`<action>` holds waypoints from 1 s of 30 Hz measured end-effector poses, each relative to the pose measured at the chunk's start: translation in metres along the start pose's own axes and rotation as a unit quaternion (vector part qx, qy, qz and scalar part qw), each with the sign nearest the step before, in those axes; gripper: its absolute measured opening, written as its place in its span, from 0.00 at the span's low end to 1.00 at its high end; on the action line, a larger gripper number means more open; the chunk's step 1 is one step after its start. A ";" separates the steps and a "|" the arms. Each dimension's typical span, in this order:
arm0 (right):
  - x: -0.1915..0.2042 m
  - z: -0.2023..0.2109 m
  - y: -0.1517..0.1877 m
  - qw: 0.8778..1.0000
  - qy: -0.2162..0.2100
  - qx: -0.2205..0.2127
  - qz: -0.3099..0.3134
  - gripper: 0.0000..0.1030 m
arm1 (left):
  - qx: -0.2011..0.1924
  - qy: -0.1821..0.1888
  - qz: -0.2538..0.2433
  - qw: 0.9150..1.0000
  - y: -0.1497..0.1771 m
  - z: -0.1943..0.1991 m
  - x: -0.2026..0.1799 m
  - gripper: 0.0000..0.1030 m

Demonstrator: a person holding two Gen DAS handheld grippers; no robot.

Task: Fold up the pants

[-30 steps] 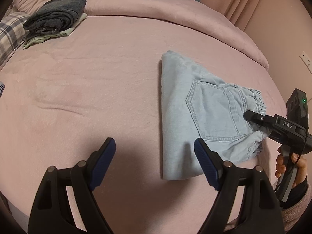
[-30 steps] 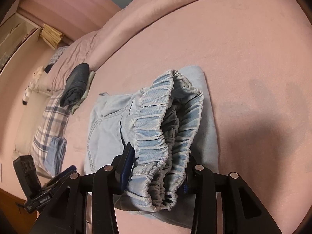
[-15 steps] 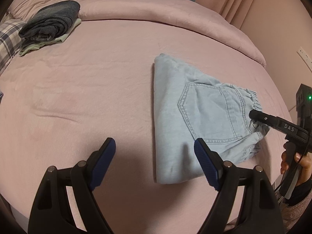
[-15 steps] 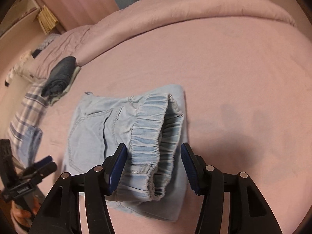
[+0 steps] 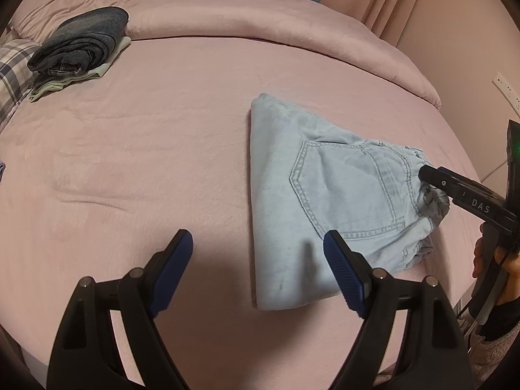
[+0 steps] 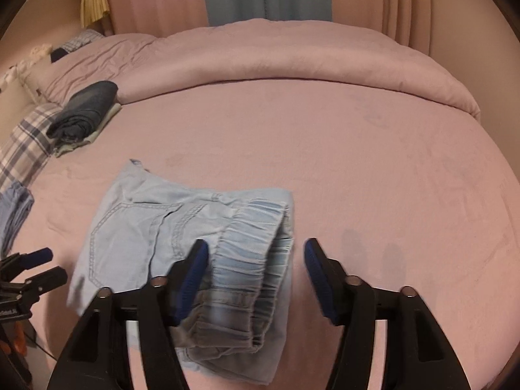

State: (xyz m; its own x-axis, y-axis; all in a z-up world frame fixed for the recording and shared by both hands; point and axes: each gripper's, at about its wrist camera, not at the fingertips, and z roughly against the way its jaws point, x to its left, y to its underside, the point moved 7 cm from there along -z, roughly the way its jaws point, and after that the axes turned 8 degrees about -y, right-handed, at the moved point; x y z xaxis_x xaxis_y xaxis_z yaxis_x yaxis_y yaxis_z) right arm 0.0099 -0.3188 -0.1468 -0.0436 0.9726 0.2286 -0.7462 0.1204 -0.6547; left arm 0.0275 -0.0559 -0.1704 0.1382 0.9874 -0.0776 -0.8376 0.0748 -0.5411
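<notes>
Light blue denim pants (image 5: 325, 201) lie folded on the pink bed, back pocket up, elastic waistband toward the right. In the right wrist view the pants (image 6: 182, 237) lie just ahead, waistband nearest. My right gripper (image 6: 253, 269) is open, its jaws wide apart above the waistband and holding nothing; it also shows in the left wrist view (image 5: 432, 178) at the waistband edge. My left gripper (image 5: 256, 266) is open and empty, hovering over the near left edge of the pants.
A stack of folded dark grey and pale clothes (image 5: 78, 48) sits at the far left by a plaid pillow (image 5: 13, 74). A rolled pink duvet (image 5: 276, 29) runs along the back. A wall with a socket (image 5: 505, 87) stands to the right.
My right gripper has let go of the waistband, opened wide and drawn back. The waistband has dropped flat onto the folded pants. My left gripper stays open.
</notes>
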 end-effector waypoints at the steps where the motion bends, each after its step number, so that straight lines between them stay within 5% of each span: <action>1: -0.002 0.000 0.000 1.000 0.001 0.005 -0.005 0.64 | 0.000 0.000 0.000 1.000 0.000 0.000 0.000 0.80; 4: -0.005 0.006 -0.001 1.000 -0.007 0.002 -0.018 0.64 | 0.000 0.002 0.001 1.000 -0.001 -0.001 0.001 0.80; 7: -0.025 0.017 -0.007 0.999 0.039 -0.014 -0.030 0.64 | -0.001 0.006 0.002 1.000 -0.003 -0.002 -0.001 0.80; 12: -0.020 0.022 -0.014 0.999 -0.021 -0.033 -0.032 0.64 | 0.002 0.010 0.000 1.000 -0.008 -0.005 -0.006 0.80; 14: -0.004 0.016 -0.016 0.998 -0.053 -0.031 -0.014 0.47 | 0.000 0.014 -0.004 1.000 -0.010 -0.005 -0.011 0.80; 16: 0.012 0.008 -0.016 0.997 -0.079 -0.024 0.004 0.40 | -0.002 0.019 -0.008 1.000 -0.011 -0.005 -0.015 0.80; 24: 0.030 -0.053 0.000 0.996 -0.030 0.051 0.069 0.35 | 0.003 0.021 -0.010 1.000 -0.015 -0.011 -0.022 0.80; 30: 0.031 -0.036 0.003 0.996 -0.035 0.035 0.072 0.35 | 0.003 0.021 -0.011 1.000 -0.014 -0.010 -0.022 0.80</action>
State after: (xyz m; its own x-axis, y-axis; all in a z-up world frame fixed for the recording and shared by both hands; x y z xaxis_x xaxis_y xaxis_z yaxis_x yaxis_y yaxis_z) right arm 0.0306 -0.2815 -0.1674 -0.1986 0.9621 0.1866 -0.7736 -0.0370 -0.6326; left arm 0.0412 -0.0799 -0.1699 0.1792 0.9786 -0.1014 -0.8376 0.0977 -0.5374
